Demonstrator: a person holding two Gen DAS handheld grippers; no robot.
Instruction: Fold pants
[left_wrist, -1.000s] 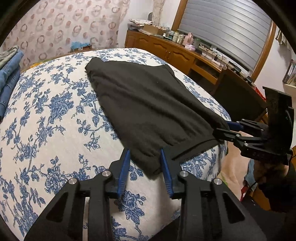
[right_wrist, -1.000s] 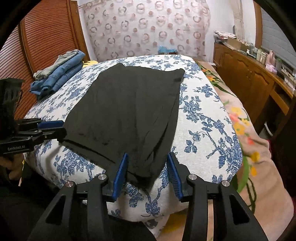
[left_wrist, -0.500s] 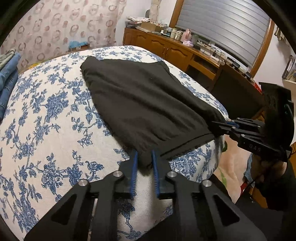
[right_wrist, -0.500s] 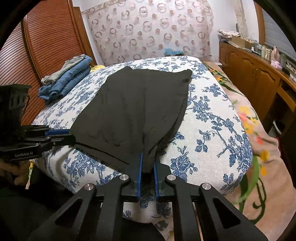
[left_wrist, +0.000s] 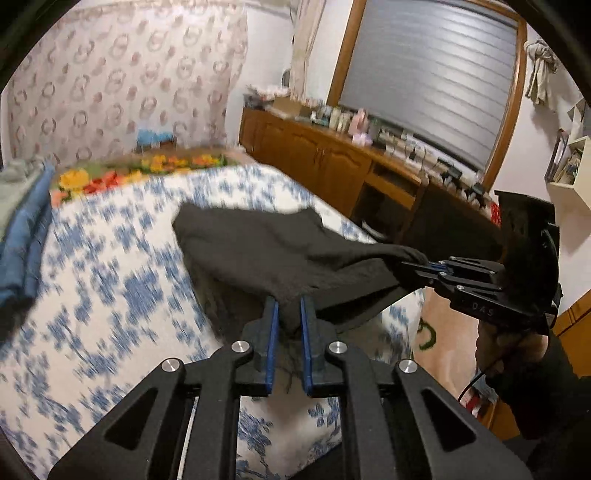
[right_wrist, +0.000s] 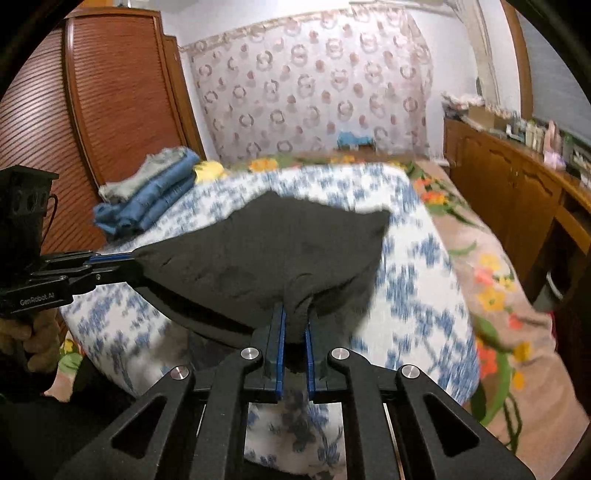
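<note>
The black pants lie on the blue-flowered bed cover, their near end lifted off it. My left gripper has its jaws closing, with a bunch of the near edge pinched between the blue pads. In the right wrist view my right gripper is shut on the other near corner of the pants. The fabric hangs taut between both grips. Each gripper shows in the other view: the right gripper at the right, the left gripper at the left.
Folded jeans are stacked at the far left of the bed cover. A wooden sideboard with clutter runs along the right wall, a wardrobe stands at the left. A flowered blanket hangs over the bed's right side.
Both grippers closed on the near edge of the pants and then rose, lifting that end off the bed. The views tilted upward and blurred.
</note>
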